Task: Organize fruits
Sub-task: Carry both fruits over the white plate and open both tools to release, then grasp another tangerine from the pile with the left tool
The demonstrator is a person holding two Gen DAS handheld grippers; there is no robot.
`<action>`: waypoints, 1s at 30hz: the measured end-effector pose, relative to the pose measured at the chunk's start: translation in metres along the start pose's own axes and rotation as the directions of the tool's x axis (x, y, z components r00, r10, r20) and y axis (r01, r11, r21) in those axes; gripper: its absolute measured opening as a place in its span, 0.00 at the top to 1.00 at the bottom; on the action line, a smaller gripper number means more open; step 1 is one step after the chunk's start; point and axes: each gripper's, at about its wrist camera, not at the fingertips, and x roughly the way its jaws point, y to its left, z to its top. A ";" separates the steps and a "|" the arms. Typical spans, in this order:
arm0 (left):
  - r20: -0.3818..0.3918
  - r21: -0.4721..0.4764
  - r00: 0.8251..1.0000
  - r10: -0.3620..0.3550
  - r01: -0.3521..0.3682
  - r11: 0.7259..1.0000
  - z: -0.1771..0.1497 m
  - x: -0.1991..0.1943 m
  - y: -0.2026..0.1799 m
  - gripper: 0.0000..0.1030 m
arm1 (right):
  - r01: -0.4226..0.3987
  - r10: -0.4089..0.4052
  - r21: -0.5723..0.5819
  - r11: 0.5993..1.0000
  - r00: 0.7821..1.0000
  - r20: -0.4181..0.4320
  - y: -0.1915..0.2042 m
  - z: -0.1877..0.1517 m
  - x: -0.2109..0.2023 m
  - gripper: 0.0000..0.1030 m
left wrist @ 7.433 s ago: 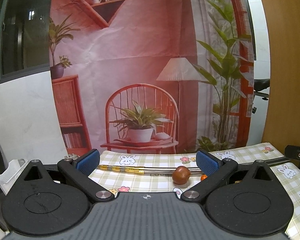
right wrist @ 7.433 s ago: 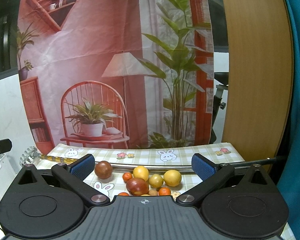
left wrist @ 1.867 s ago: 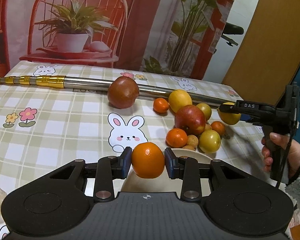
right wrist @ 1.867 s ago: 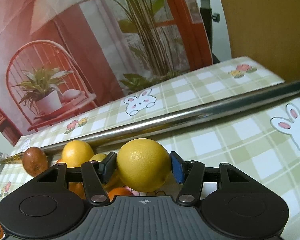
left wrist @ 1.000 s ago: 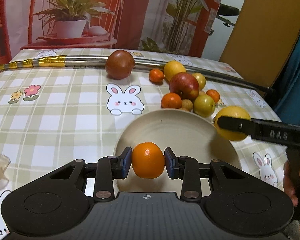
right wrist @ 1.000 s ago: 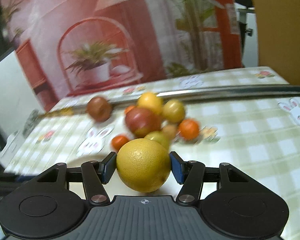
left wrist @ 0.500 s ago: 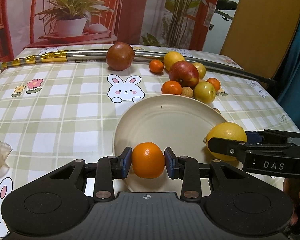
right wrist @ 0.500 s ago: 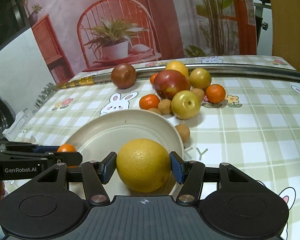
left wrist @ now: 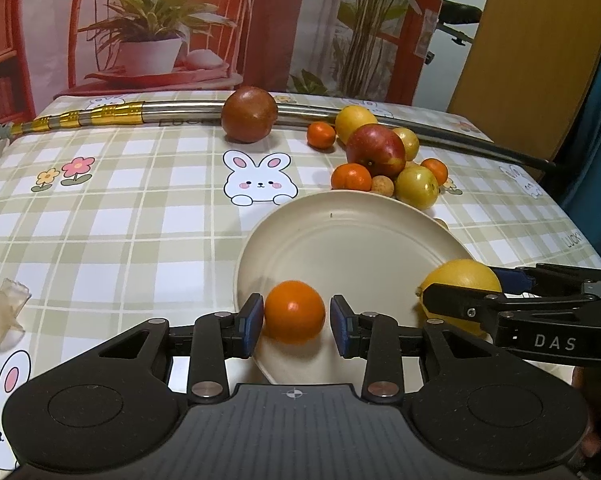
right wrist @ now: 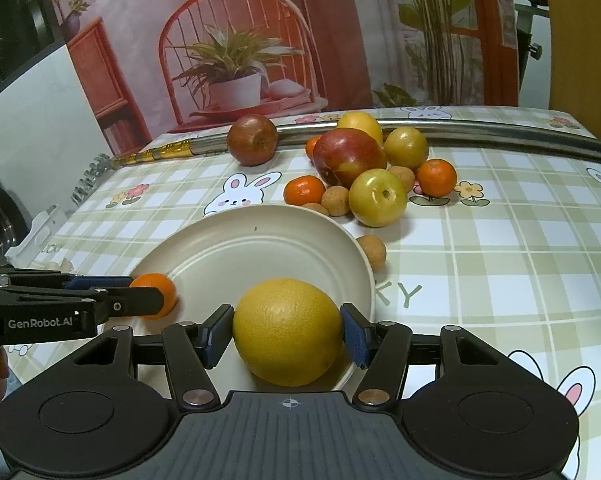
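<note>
Your right gripper (left wrist: 460,298) reads "DAS" in white on its black finger, seen from the left wrist cam. Your left gripper (right wrist: 156,294) reads "GenRobot.AI", seen from the right cam. The tablecloth (left wrist: 140,220) on the surface shows partial print: "LUCK" at its 3 o'clock edge in the left view and "KY" just right of the plate (right wrist: 260,248) in the right view.

Left gripper: jaws opening, w/ the small orange (left wrist: 294,312) between them. There's a gap at the right pad; the left pad is at or just off the peel, can't tell which. The orange sits on the plate near its 7 o'clock rim.

Right gripper: pads closed on the big yellow citrus (right wrist: 288,330), about mid-width, both sides pressing. The citrus is low over the plate's 5 o'clock part; contact w/ the plate I can't tell.

Remaining fruit pile (right wrist: 364,172) lies at 12 to 1 o'clock beyond the plate: red apple (right wrist: 346,156), two yellow-green plums, small oranges, brown longans, one longan (right wrist: 374,250) just beside the plate rim at 3 o'clock. A dark red-brown fruit (right wrist: 252,140) sits apart at 11 o'clock, touching the metal pole (right wrist: 480,128) that runs across the far side.
</note>
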 end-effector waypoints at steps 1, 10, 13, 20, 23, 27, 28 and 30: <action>0.004 -0.004 1.000 -0.002 0.002 1.000 0.000 -0.001 0.000 0.56 | 0.002 -0.002 -0.006 1.000 1.000 0.004 0.000 0.001 -0.001 0.47; 0.052 -0.038 0.998 -0.021 0.023 0.999 0.005 -0.013 0.003 0.49 | 0.007 -0.004 -0.058 0.998 0.998 0.068 0.004 0.012 -0.017 0.44; 0.064 -0.056 0.998 -0.019 0.023 0.998 0.009 -0.016 0.006 0.49 | 0.023 -0.017 -0.066 0.998 0.996 0.091 0.001 0.020 -0.023 0.44; 0.084 -0.045 0.996 0.001 0.002 0.999 0.024 -0.022 0.007 0.49 | 0.090 -0.077 -0.098 0.991 0.990 0.121 -0.012 0.039 -0.035 0.44; 0.101 -0.022 0.995 0.009 -0.007 1.000 0.035 -0.025 0.005 0.49 | 0.123 -0.108 -0.121 0.985 0.986 0.126 -0.019 0.049 -0.038 0.44; 0.114 -0.007 0.993 -0.003 0.004 1.000 0.051 -0.026 0.004 0.49 | 0.148 -0.130 -0.134 0.980 0.982 0.136 -0.030 0.068 -0.042 0.38; 0.115 -0.009 0.993 -0.010 0.012 1.000 0.055 -0.025 0.004 0.49 | 0.157 -0.138 -0.134 0.978 0.981 0.138 -0.032 0.073 -0.042 0.38; 0.107 -0.017 0.994 -0.028 0.030 0.999 0.063 -0.022 0.003 0.49 | 0.167 -0.148 -0.131 0.977 0.979 0.141 -0.037 0.082 -0.042 0.37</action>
